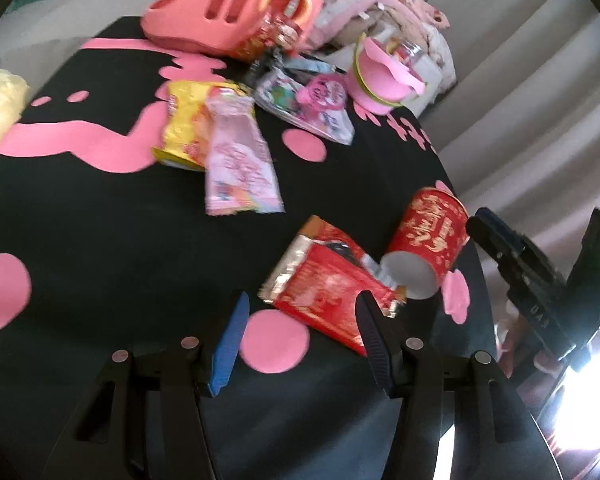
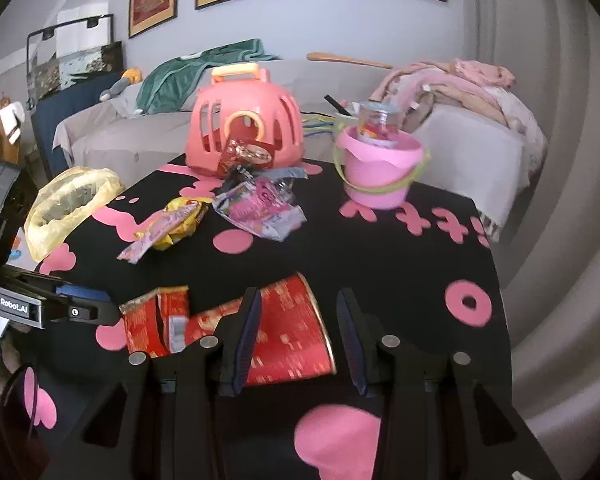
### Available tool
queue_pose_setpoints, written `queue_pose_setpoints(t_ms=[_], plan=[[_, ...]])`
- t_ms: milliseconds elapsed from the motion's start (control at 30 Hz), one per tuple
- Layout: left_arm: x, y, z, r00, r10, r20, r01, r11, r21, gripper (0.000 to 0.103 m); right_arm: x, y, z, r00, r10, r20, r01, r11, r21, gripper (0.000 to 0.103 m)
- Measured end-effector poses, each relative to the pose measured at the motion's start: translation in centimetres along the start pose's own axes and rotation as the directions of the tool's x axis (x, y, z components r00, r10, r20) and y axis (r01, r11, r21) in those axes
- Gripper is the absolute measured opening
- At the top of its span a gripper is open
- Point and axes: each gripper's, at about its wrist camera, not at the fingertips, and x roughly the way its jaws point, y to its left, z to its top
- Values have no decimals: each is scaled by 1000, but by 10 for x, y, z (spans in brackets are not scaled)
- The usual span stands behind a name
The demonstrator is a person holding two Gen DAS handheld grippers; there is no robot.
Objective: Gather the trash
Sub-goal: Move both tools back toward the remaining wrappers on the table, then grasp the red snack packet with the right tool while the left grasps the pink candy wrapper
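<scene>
**Both claws wide over the red trash at the near edge**

I see the left claw spread wide, holding nothing. Its tips hang over the near end of the red snack wrapper, which lies flat on the black tabletop with pink shapes. The left-wrist view is smeared, so I cannot say whether a tip touches the wrapper.

The red paper cup lies on its side just right of the wrapper, open mouth toward the left camera; the two appear to touch at the cup's rim.

From the right wrist, the right claw is also wide and empty. The cup lies directly ahead of it: the left finger crosses in front of the cup's body and the right finger stands just past the rim. The wrapper sits to the cup's left, with the left claw's body beside it.

Farther back on the tabletop:
- yellow packet with a pink wrapper lying across it
- clear pink-printed bag, just right of those
- coral toy carrier with more wrappers at its doorway
- pink bucket with a cup and scraps inside

A yellow plastic bag stands open at the tabletop's left edge, well apart from both claws.
</scene>
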Motion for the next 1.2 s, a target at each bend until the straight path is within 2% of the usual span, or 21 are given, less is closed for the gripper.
queue_pose_setpoints(t_ms=[133, 267, 367, 533, 600, 700, 767, 800, 900, 967, 1067, 1200], plan=[[3, -11, 5, 1000, 6, -9, -6, 1000, -3, 56, -4, -13, -14, 999, 39, -6, -38, 996, 76, 37], [9, -16, 8, 999, 28, -34, -28, 1000, 1, 56, 0, -20, -22, 999, 41, -22, -37, 992, 124, 37], [-2, -15, 12, 998, 68, 8, -68, 997, 25, 56, -3, -23, -23, 997, 82, 7, -82, 982, 172, 37], [-35, 9, 20, 981, 160, 113, -165, 986, 31, 56, -14, 4, -18, 990, 133, 53, -137, 987, 84, 40], [-50, 23, 22, 969, 195, 154, -199, 980, 14, 56, -16, 21, -16, 974, 221, 59, -224, 973, 48, 40], [-64, 44, 26, 956, 224, 188, -223, 974, -28, 56, -8, 48, -11, 945, 325, 21, -325, 946, -6, 41], [-70, 53, 28, 948, 234, 217, -232, 972, -35, 56, 2, 70, -8, 940, 339, -29, -341, 937, -74, 42], [-70, 54, 30, 946, 235, 224, -233, 972, -33, 56, 10, 83, -8, 947, 316, -53, -320, 940, -119, 42], [-65, 55, 38, 959, 182, 215, -182, 983, -21, 56, 30, 105, -7, 964, 244, -103, -260, 945, -197, 42], [-54, 54, 49, 971, 142, 191, -143, 990, -12, 56, 42, 110, -8, 963, 232, -140, -257, 947, -196, 42], [-31, 49, 64, 977, 140, 163, -141, 990, -11, 56, 44, 107, -12, 961, 233, -147, -257, 951, -174, 42], [0, 47, 88, 987, 108, 120, -104, 994, -38, 56, 41, 106, -22, 957, 233, -175, -264, 949, -175, 42]])
